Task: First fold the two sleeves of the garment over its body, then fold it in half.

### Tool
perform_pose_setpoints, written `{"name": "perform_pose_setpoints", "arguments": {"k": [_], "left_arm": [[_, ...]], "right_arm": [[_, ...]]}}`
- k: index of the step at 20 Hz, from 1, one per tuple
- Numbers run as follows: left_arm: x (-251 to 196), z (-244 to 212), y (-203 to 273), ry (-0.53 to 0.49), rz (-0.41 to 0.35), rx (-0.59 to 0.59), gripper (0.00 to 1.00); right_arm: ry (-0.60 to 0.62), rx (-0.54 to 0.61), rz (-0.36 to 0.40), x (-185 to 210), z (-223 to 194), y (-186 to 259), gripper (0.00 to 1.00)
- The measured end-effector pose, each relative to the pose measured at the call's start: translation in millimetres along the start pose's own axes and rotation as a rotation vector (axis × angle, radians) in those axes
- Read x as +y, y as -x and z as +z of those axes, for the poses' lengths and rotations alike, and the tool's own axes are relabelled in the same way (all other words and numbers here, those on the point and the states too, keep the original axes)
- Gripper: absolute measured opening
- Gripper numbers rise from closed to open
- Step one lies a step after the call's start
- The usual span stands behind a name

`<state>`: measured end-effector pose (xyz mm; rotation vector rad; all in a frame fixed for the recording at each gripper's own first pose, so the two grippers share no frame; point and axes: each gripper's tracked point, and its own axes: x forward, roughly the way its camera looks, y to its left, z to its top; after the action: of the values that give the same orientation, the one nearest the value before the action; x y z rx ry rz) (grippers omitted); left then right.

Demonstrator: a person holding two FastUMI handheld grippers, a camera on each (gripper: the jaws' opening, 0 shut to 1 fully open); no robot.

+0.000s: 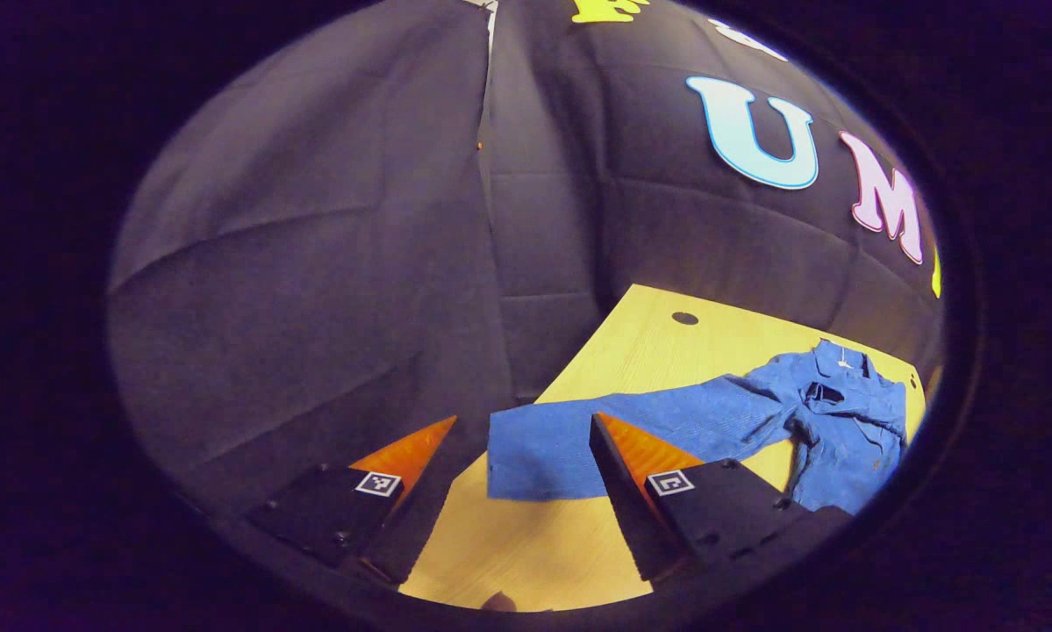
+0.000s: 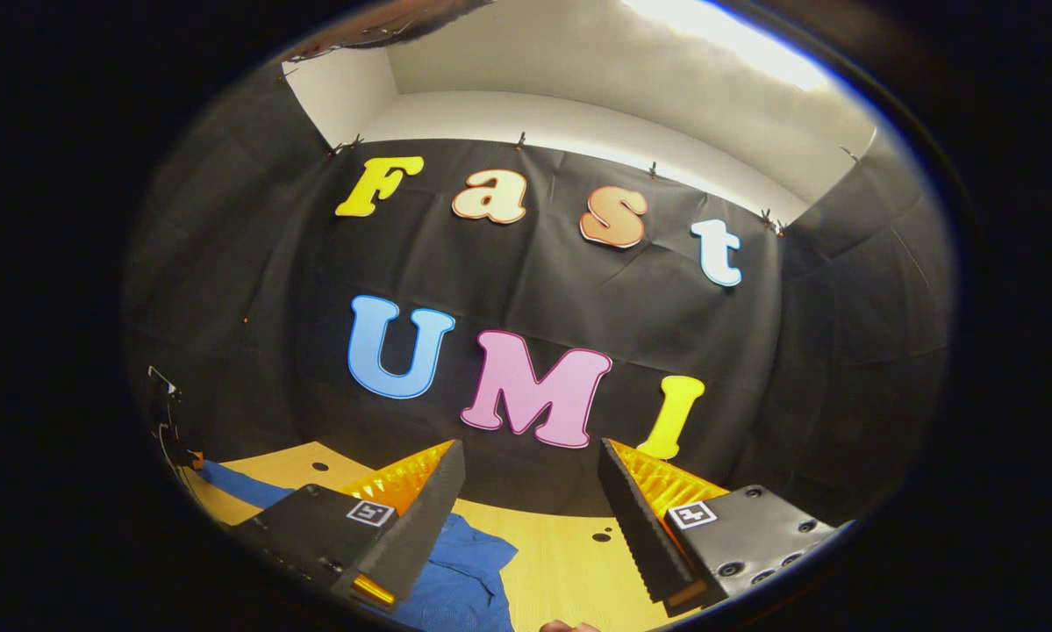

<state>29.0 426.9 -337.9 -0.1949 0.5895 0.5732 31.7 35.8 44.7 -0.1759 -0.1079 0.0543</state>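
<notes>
1. Your left gripper (image 1: 518,456) hangs above the near left part of the table (image 1: 648,351), its fingers spread wide with nothing between them.
2. In the left gripper view, the shirt (image 1: 841,412) lies flat on the table towards the right, collar at the far end.
3. One sleeve (image 1: 578,439) stretches out from the shirt to the left, its cuff end reaching the table's left edge, just ahead of your left gripper's fingers.
4. Your right gripper (image 2: 532,500) is also held apart and empty, pointing at the booth wall (image 2: 526,290) over the table's far edge.
5. In the right gripper view, part of the shirt (image 2: 464,570) lies under that gripper's left finger (image 2: 416,518); whether they touch, you cannot tell.
</notes>
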Motion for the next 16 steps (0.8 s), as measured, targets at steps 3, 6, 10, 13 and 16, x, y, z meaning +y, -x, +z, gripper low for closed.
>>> {"name": "perform_pose_setpoints", "arguments": {"k": [3,6,10,13,16], "left_arm": [[0.9,-19.5,-19.1,0.008,0.01,0.043,0.84],[2.4,-28.2,-25.5,0.032,0.008,0.074,0.84],[-0.8,-39.0,-35.1,0.03,-0.011,0.117,0.84],[-2.4,-34.0,-43.7,0.015,-0.033,0.113,0.84],[-2.8,-32.8,-56.8,-0.006,-0.043,0.129,0.84]], "right_arm": [[0.006,0.033,0.022,10.1,-7.3,-8.5,0.93],[0.003,0.065,0.025,13.7,-16.4,-12.3,0.97],[0.025,0.091,0.03,21.1,-24.4,-18.0,0.97],[0.022,0.101,0.035,26.2,-27.4,-20.3,0.97],[0.029,0.115,0.048,34.9,-31.8,-22.1,0.97]]}}
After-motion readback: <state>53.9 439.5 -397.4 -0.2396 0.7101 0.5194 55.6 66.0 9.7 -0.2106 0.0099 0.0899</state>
